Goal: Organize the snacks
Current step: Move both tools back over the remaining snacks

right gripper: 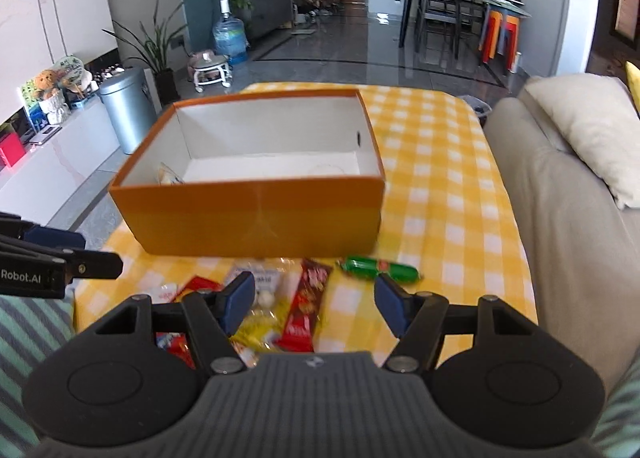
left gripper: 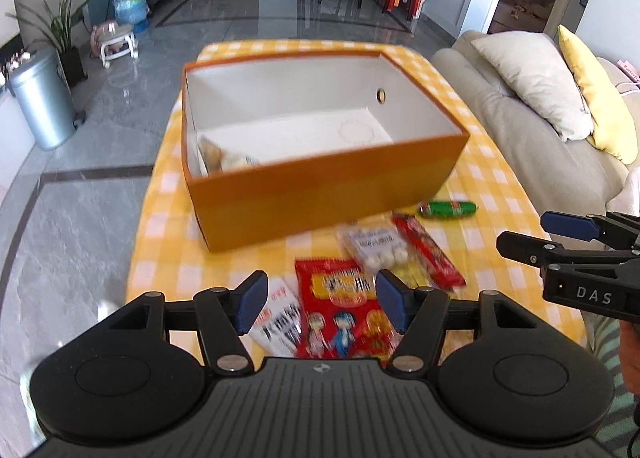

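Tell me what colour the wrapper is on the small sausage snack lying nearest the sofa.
Green, with a small red label; the sausage snack shows best in the right wrist view.

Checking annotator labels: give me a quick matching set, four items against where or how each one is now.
Items:
1. orange box
2. green sausage snack
3. red cartoon packet
4. pale snack bag

States:
A. inside the box, at its left end
B. framed between the open left jaws
C. alone on the cloth, at the right end of the loose snacks
D. open-topped, nearly empty

Pairs: 1-D, 2-C, 3-B, 4-A
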Tool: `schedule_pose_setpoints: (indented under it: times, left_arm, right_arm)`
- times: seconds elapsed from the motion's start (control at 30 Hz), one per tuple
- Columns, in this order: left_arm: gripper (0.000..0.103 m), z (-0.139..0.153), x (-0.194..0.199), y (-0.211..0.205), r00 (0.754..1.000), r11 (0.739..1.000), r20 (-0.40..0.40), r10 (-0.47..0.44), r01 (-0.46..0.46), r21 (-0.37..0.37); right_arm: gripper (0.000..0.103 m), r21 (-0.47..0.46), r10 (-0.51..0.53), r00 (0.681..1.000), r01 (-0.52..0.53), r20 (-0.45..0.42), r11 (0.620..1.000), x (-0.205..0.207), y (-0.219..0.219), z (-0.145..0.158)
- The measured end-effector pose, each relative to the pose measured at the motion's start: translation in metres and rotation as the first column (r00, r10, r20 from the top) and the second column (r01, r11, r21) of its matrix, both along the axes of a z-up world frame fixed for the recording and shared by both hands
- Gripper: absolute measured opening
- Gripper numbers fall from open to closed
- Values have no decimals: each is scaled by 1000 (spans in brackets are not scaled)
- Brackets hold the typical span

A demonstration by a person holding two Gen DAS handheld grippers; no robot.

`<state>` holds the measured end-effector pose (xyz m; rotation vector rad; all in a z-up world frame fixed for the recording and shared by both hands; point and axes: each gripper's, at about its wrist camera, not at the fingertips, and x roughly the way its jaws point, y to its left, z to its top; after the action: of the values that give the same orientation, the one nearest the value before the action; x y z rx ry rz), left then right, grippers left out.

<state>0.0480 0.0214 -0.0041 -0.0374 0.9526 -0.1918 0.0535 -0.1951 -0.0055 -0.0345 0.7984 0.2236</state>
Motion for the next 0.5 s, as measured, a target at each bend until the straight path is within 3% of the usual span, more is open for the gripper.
schedule_pose_setpoints:
  times: [0.23, 0.5]
  left_arm:
    - [73, -22, -18, -11, 999, 1000, -54, -6, 6, 0]
    - [73, -32, -21, -13, 996, 1000, -86, -3, 3, -1]
  right_arm:
    - [64, -71, 39, 999, -41, -29, 997, -18, 12, -25]
    - [64, -89, 91, 994, -97, -68, 991, -28, 19, -41]
